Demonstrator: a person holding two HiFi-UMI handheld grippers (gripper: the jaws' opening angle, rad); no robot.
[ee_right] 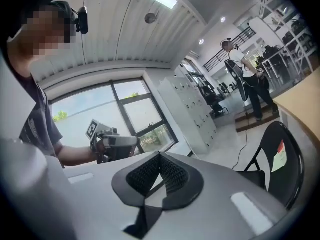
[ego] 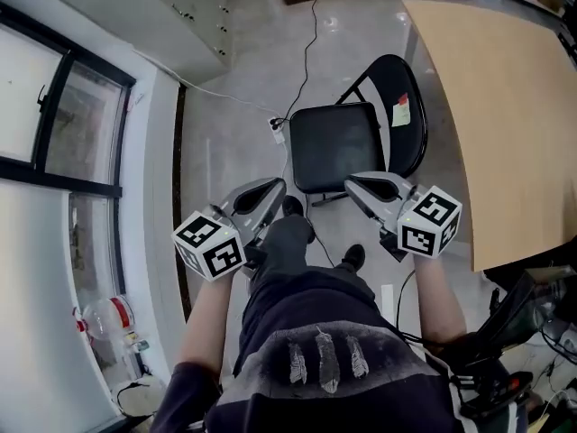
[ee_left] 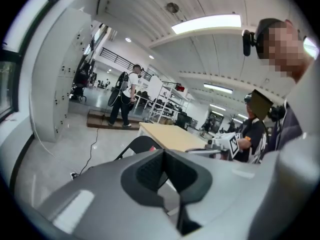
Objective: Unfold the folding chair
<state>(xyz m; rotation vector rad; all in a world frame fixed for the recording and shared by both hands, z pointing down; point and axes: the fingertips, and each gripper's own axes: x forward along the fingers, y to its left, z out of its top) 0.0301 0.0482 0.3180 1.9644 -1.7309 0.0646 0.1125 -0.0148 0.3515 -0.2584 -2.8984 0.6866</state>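
The black folding chair (ego: 336, 145) stands opened on the grey floor, its seat flat and its round backrest (ego: 397, 106) bearing a small sticker. My left gripper (ego: 270, 188) hovers shut and empty just short of the seat's near left corner. My right gripper (ego: 361, 186) is shut and empty too, near the seat's right front corner. In the left gripper view the closed gripper (ee_left: 164, 156) faces the chair's backrest (ee_left: 140, 145) with the right gripper (ee_left: 227, 143) beyond. In the right gripper view the closed gripper (ee_right: 160, 159) has the chair (ee_right: 280, 159) at right and the left gripper (ee_right: 112, 143) at left.
A wooden table (ego: 505, 106) runs close along the chair's right side. A black cable and a power strip (ego: 278, 129) lie on the floor left of the chair. A white cabinet (ego: 171, 16) and a window wall (ego: 54, 124) stand at left. A person (ee_left: 127, 96) stands far off.
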